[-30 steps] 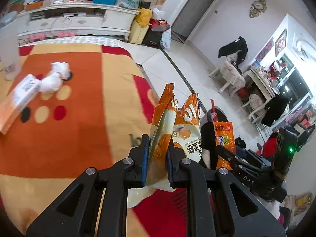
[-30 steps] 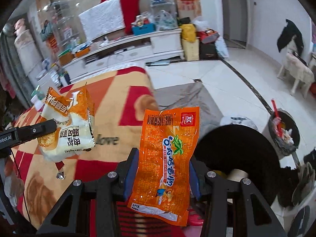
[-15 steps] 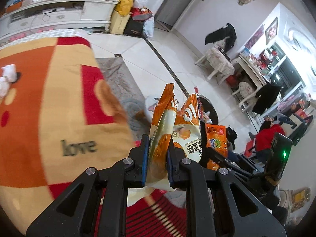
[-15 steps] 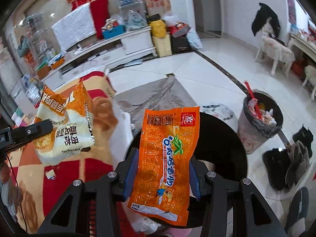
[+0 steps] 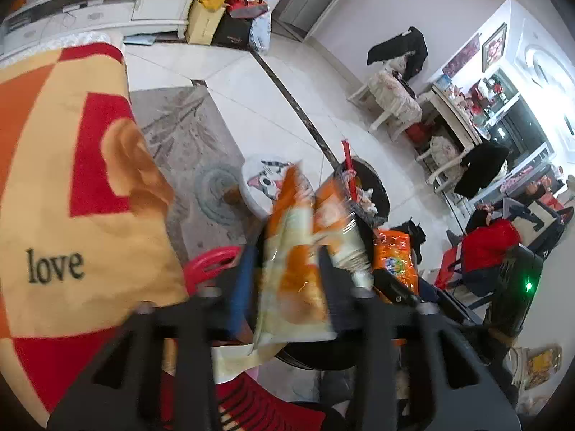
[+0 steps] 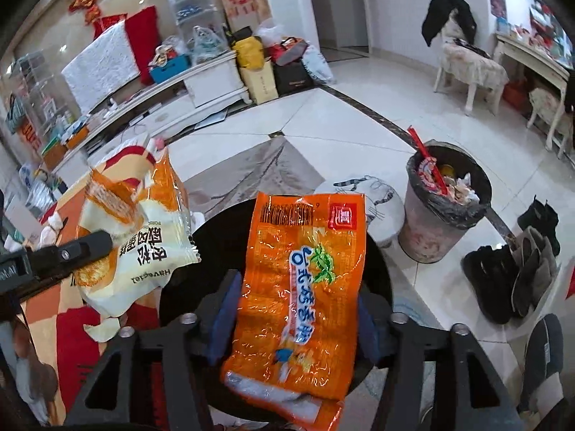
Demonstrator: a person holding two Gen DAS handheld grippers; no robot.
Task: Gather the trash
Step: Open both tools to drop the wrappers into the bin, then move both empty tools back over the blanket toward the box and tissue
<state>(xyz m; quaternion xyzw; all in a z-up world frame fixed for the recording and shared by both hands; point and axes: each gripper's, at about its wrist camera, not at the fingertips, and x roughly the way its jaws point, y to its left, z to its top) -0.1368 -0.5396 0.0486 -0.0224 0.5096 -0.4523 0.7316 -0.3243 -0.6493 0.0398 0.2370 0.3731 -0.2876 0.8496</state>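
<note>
While the left gripper (image 5: 287, 280) is clamped on the orange and white snack wrapper (image 5: 294, 273), its two fingers press the crumpled packet from both sides, and the packet stands up between them, blurred in the left wrist view; in the right wrist view the same wrapper (image 6: 136, 237) hangs at the left, with a black finger (image 6: 68, 251) across its lower part. The right gripper (image 6: 293, 309) is closed on the orange snack packet (image 6: 302, 280); this packet stands flat and upright between the blue pads (image 6: 224, 316), and its top edge with a red square mark rises well above them. Under both packets is a round black stool (image 6: 373, 269). Beyond the stool, on the white tiled floor (image 6: 341, 125), stands the trash bin (image 6: 442, 212) with a black liner; it is full of rubbish, and a red stick (image 6: 427, 158) leans out of it. Just beside the bin is a white round cushion with a cat picture (image 5: 266, 183). Dark shoes (image 6: 521, 262) lie on the floor to the right of the bin. At the left is the red, orange and cream blanket (image 5: 64, 179), with the word "love" printed on it.
</note>
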